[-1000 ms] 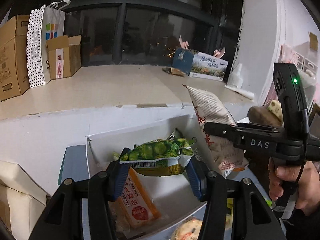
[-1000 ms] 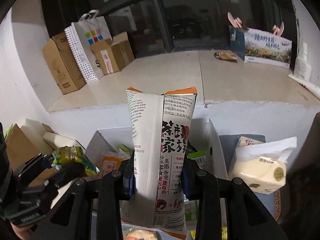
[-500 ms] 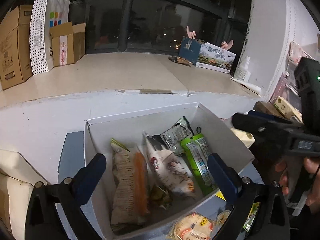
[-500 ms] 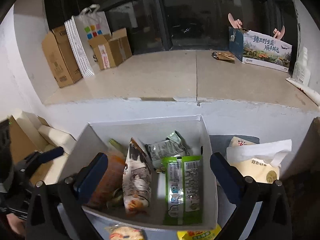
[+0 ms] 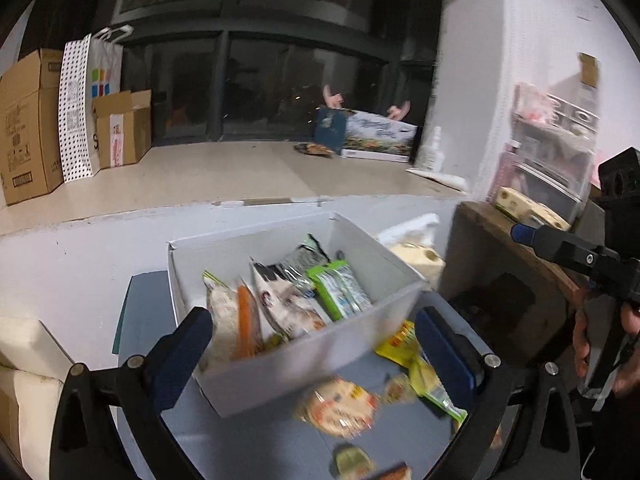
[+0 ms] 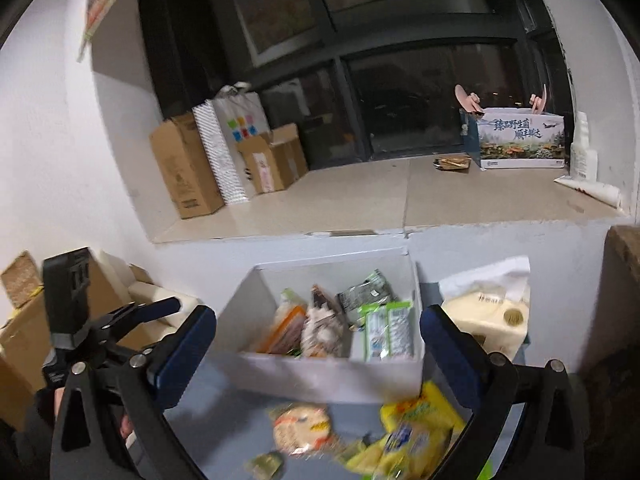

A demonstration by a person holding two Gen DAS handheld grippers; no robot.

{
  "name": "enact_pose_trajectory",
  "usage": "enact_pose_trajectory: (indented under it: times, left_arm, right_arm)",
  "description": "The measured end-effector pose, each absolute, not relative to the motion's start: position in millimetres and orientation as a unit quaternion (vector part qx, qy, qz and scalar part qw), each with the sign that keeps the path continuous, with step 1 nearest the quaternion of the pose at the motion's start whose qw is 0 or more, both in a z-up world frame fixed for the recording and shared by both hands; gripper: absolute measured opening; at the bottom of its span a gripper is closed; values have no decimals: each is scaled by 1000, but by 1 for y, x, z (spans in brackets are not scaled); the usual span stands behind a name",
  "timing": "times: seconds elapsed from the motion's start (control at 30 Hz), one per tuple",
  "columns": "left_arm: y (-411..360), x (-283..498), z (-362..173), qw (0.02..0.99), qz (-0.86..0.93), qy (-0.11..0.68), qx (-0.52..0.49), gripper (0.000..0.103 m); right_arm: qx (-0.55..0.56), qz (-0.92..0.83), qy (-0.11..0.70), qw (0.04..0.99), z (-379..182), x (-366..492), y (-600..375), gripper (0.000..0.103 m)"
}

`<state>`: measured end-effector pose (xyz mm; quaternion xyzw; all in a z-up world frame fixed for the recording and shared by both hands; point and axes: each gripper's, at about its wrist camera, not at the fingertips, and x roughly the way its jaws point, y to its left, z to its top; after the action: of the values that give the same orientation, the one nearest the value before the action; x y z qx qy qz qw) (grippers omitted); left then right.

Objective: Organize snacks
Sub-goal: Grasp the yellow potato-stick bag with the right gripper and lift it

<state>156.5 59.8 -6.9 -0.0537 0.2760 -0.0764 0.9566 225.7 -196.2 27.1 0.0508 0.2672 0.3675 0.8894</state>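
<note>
Below both cameras, at about 6 o'clock, loose snacks lie on the grey desk [image 6: 224, 420] — a round wafer packet [image 6: 302, 428] and a yellow packet [image 6: 416, 436] — just in front of the white box [image 6: 332, 376], which already holds several upright packs. Left hand-held gripper [image 5: 316, 352] and right hand-held gripper [image 6: 320, 352] both stand wide apart, holding nothing. These packets look light, soft, crinkly and probably slippery — best pinched at a flat sealed edge, gently, since wafers may crack.

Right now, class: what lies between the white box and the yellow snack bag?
Right wrist view: nothing lies between; the yellow snack bag sits right against the white box's front wall.
</note>
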Motion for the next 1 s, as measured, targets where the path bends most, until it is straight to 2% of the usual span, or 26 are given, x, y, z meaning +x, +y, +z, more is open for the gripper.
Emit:
enact_pose_trajectory:
  times: [0.5, 0.7, 1.0]
  left_arm:
    - [10, 58, -76, 937, -124, 322, -55, 103]
    - [-7, 38, -86, 929, -134, 340, -51, 103]
    - [-6, 39, -91, 927, -130, 347, -58, 103]
  right_arm:
    - [38, 355, 257, 898, -30, 92, -267, 103]
    - [21, 318, 267, 909, -66, 71, -281, 103]
    - [1, 299, 326, 897, -104, 91, -272, 103]
